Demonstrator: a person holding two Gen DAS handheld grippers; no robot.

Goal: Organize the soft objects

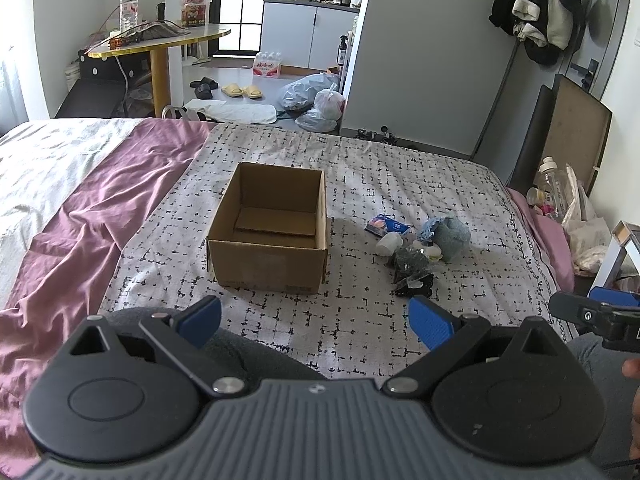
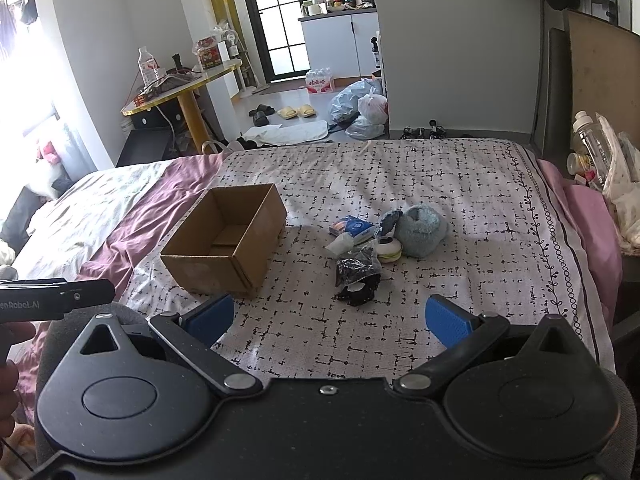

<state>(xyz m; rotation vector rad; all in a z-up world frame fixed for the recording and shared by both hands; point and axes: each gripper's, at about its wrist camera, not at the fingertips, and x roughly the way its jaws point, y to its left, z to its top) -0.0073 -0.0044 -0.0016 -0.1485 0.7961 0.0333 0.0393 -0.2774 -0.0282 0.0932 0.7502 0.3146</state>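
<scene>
Both my grippers, left [image 1: 316,320] and right [image 2: 330,318], gape empty at lower frame; grabbing the tangled pile [image 2: 384,246] mid-frame could snag several items, missing the box [image 2: 224,240].

Left wrist: low over near bed edge, facing cardboard box [image 1: 267,229] head-on, fairly near.
Right wrist: same height, box [image 2: 224,240] front-left.
Shared: box, bedspread.

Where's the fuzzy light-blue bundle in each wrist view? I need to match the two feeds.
Left wrist: the fuzzy light-blue bundle sits right of centre, at the far right end of the small pile.
Right wrist: it sits just right of centre, again at the pile's far right.
Shared landmark: the open cardboard box, to the left of the pile in both views.
</scene>
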